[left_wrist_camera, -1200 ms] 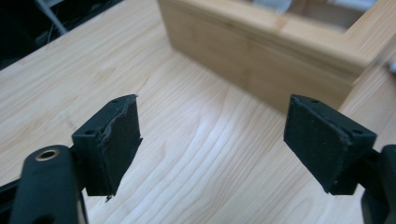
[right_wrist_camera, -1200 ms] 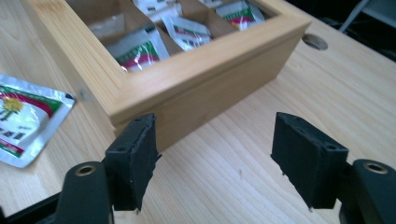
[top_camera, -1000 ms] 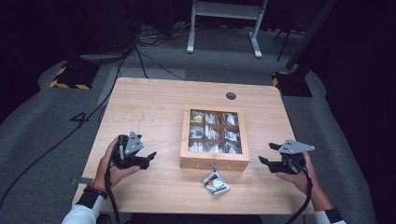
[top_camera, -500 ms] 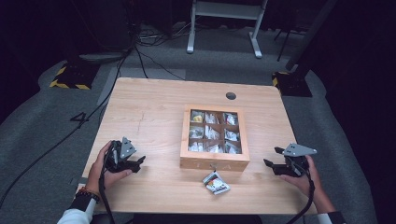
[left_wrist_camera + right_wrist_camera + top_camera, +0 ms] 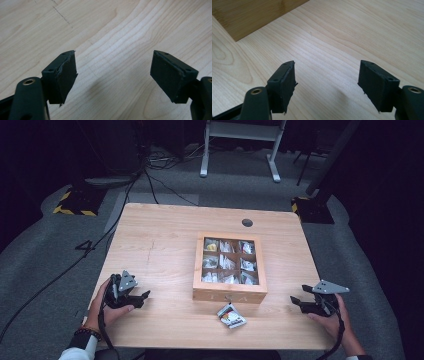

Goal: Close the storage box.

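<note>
A wooden box with several compartments of small packets sits mid-table. One loose packet lies on the table just in front of it. My left gripper rests low near the table's front left, pointing right. Its jaws are open with nothing between them and have just been closing a little. My right gripper is low at the front right, pointing left toward the box, also open over bare wood. A corner of the box is at the upper left of the right gripper view.
The light wooden table has a round cable hole near its far edge. Grey carpet, black cables and a white stand's legs lie beyond the table.
Both hands have sunk toward the table and drawn back toward its near edge, the left one shifting leftward and the right one slightly rightward. The box and the loose packet have not moved.
</note>
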The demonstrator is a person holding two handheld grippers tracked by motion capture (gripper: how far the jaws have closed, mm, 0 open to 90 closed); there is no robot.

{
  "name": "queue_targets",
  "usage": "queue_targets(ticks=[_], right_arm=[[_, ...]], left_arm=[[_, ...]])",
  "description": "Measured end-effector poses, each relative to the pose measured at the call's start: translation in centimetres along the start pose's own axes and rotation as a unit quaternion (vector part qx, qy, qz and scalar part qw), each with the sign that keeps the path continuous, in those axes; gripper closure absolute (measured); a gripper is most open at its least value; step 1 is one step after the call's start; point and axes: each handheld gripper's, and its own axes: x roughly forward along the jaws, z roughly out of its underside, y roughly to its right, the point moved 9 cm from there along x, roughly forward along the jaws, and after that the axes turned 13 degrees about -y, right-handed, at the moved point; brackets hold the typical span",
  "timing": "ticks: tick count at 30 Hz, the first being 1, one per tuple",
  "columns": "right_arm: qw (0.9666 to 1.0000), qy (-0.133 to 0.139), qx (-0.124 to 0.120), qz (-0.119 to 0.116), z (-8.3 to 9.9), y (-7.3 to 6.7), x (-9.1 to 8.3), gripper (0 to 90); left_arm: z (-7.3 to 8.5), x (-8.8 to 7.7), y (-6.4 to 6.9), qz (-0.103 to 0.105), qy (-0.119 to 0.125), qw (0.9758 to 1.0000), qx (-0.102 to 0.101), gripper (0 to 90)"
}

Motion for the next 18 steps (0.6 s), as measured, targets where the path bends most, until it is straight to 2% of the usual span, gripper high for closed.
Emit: queue_targets(ticks=[2, 3, 8, 11, 13, 15, 18], right_arm=[[0.9999, 0.003, 0.009, -0.006, 0.4, 0.1, -0.1, 29.8], [0.9999, 0.003, 0.012, -0.006, 0.6, 0.2, -0.1, 29.6], [0.9995, 0.001, 0.025, -0.016, 1.8, 0.3, -0.1, 29.0], [0.9991, 0.002, 0.038, -0.020, 2.4, 0.4, -0.1, 28.7], [0.9988, 0.002, 0.046, -0.019, 2.8, 0.6, 0.0, 28.6], [0.9983, 0.000, 0.056, -0.015, 3.1, 0.8, 0.0, 28.5], [0.9980, -0.008, 0.062, -0.010, 3.6, 1.0, -0.1, 27.9]], left_arm=[[0.3, 0.0, -0.2, 0.007, 0.001, 0.9999, -0.008, 21.4], [0.4, 0.0, -0.2, 0.017, 0.002, 0.9997, -0.015, 21.9], [1.5, 0.4, -0.7, 0.031, -0.005, 0.9989, -0.035, 22.8], [2.2, 0.3, -1.0, 0.049, -0.002, 0.9971, -0.059, 22.4], [2.7, 0.1, -1.5, 0.036, -0.004, 0.9972, -0.066, 23.1], [2.9, 0.1, -1.6, 0.046, -0.008, 0.9959, -0.078, 22.6], [3.0, 0.0, -1.4, 0.045, -0.009, 0.9959, -0.077, 22.0]])
